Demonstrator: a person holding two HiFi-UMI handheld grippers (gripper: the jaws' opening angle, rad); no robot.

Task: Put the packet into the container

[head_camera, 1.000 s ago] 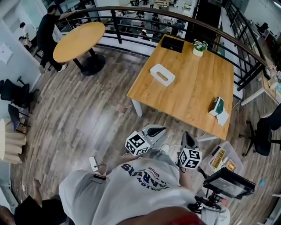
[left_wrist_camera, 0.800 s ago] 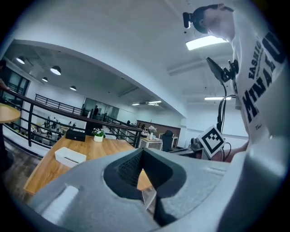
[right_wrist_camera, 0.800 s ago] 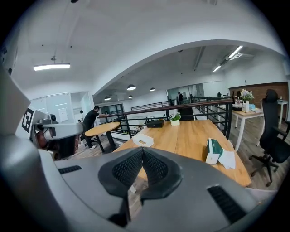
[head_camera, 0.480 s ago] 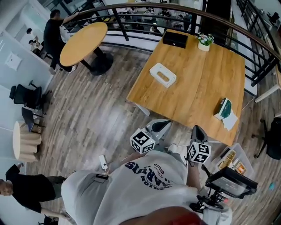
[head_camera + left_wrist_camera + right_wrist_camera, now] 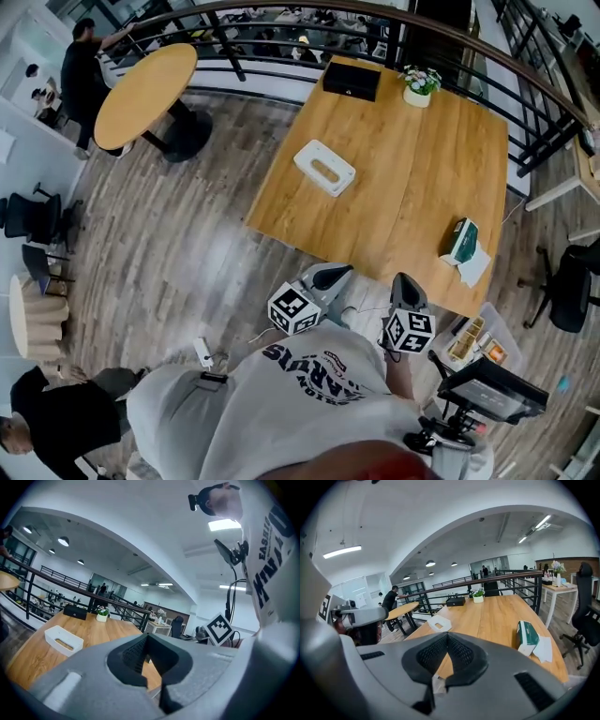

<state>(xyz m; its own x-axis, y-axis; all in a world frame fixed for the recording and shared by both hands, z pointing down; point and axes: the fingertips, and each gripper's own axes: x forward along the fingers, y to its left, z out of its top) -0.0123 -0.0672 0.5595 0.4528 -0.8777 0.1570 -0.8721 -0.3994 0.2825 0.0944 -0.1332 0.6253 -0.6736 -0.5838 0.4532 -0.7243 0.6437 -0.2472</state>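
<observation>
The green packet (image 5: 460, 240) lies near the right edge of the wooden table (image 5: 412, 178), partly on a white sheet of paper (image 5: 475, 266). The white open-topped container (image 5: 324, 167) sits on the table's left part. Both grippers hover at the table's near edge, short of both objects. My left gripper (image 5: 336, 274) is shut and empty; its view shows the container (image 5: 63, 640) ahead to the left. My right gripper (image 5: 402, 283) is also shut and empty, and in its view the packet (image 5: 527, 637) lies ahead to the right with the container (image 5: 438, 623) further left.
A black box (image 5: 352, 80) and a small potted plant (image 5: 418, 86) stand at the table's far end by the railing (image 5: 525, 84). A round table (image 5: 145, 94) stands far left. An office chair (image 5: 567, 286), a floor bin (image 5: 473, 342) and a monitor stand (image 5: 487, 394) are on the right.
Both grippers have come up to the table's near edge, still shut. A person in black has come into view at the lower left.
</observation>
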